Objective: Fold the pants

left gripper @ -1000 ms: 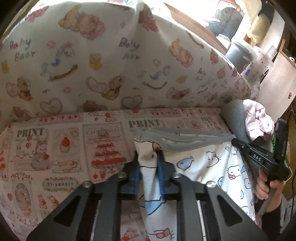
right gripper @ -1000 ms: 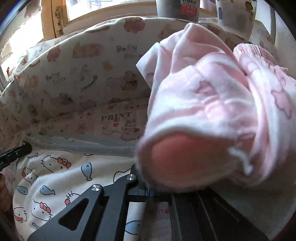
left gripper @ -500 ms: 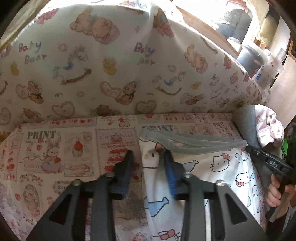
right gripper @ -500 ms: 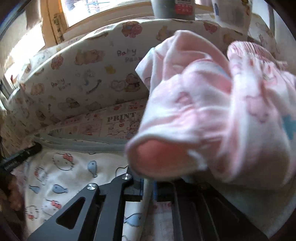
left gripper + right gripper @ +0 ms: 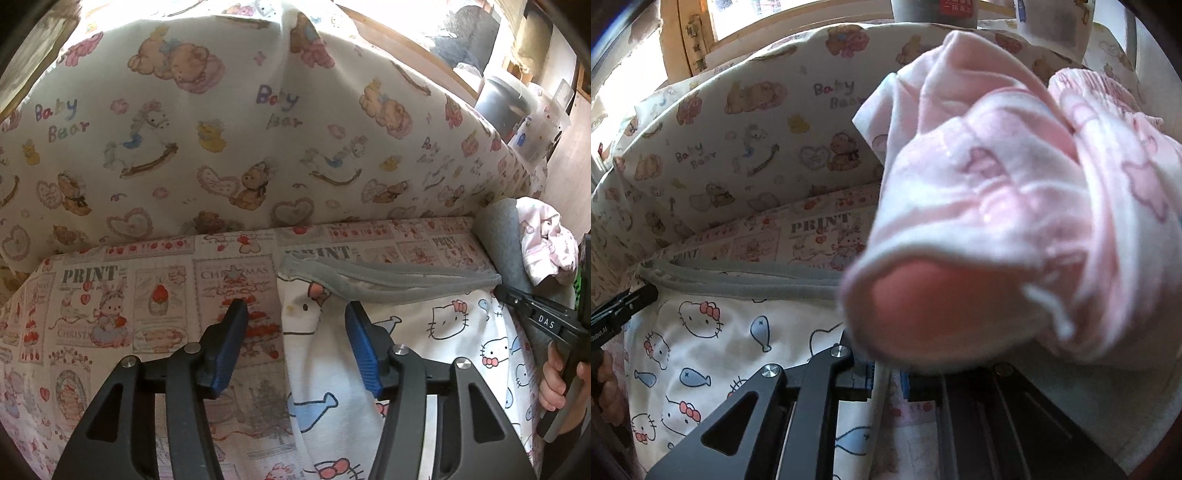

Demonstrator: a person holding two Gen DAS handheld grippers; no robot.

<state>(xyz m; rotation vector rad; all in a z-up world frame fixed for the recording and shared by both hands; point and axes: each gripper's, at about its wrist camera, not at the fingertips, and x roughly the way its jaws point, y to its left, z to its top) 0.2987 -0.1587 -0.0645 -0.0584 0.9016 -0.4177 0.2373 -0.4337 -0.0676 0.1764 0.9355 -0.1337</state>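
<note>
In the left wrist view, the surface covered with a pink-and-cream cloth printed with "PRINT" panels, strawberries and rabbits (image 5: 110, 306) fills the left side, and behind it rises an upright cream padded panel patterned with teddy bears and "Baby Bear" lettering (image 5: 221, 147). The left gripper (image 5: 293, 321) hovers low over the cloth with its blue-padded fingers (image 5: 231, 339) spread wide apart, gripping nothing; the left finger is over bare cloth and the right one over the garment's edge. That garment, the white cotton pants printed with Hello Kitty faces and blue fish (image 5: 424, 343), lies flat on the cloth to the right of centre, its grey elastic waistband (image 5: 388, 280) at the far end, running left to right (so the long axis runs from the waistband back toward the camera, legs pointing near). At the waistband's right corner sits the black tip of the right gripper (image 5: 532, 314), held by a hand (image 5: 557, 380) at the frame's edge; in the right wrist view its blue fingers (image 5: 870, 373) stand close together around a fold of the pants' fabric. Rightmost, a crumpled pale pink garment with a faint animal print (image 5: 1015, 206) lies on a grey fabric roll (image 5: 506, 240) and blocks much of the right wrist view.
</note>
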